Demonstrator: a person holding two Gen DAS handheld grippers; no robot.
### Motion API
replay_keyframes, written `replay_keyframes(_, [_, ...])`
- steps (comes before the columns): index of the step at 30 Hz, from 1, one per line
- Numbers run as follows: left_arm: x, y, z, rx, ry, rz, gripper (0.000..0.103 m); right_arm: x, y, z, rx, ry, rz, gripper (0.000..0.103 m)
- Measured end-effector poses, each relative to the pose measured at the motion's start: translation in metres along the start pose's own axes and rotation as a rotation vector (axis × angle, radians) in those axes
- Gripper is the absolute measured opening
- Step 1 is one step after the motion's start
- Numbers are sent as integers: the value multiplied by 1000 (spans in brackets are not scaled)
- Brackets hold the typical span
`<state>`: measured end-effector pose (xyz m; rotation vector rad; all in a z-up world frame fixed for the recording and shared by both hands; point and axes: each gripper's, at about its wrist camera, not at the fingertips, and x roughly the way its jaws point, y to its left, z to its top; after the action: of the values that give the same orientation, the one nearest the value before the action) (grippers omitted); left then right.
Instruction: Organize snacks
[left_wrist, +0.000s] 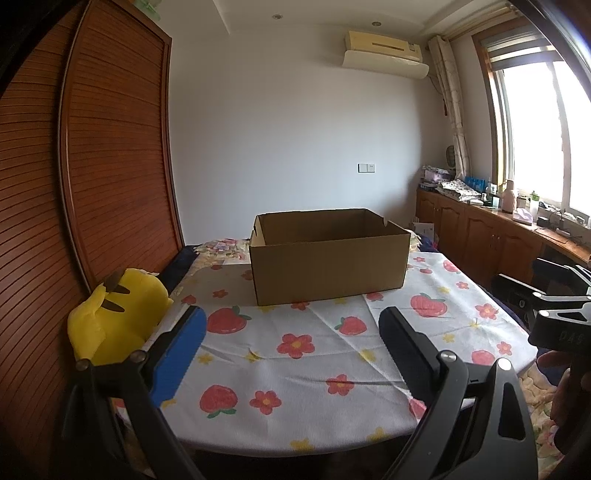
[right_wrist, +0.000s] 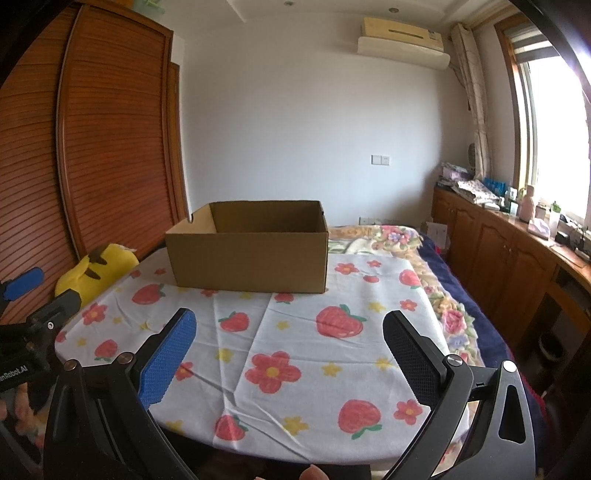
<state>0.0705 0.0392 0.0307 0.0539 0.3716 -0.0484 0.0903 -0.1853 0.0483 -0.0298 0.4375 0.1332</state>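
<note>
No snacks show up anywhere on the strawberry tablecloth (left_wrist: 295, 354), so the biggest risk I see is the person reaching around blind for them and shoving the light cardboard box (left_wrist: 328, 266) (sitting open-topped at the far middle of the table) off toward the bed. Both the left gripper (left_wrist: 291, 354) and right gripper (right_wrist: 290, 354) hover spread wide over the near edge, holding nothing. Box floor's hidden behind its front wall, and the yellow plush (left_wrist: 114, 321) is half cut off.
</note>
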Motion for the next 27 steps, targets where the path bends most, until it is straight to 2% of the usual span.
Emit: replay_keyframes(27, [-5, 1, 2, 5, -11, 9, 95, -2, -3, -2, 8, -10, -12, 103])
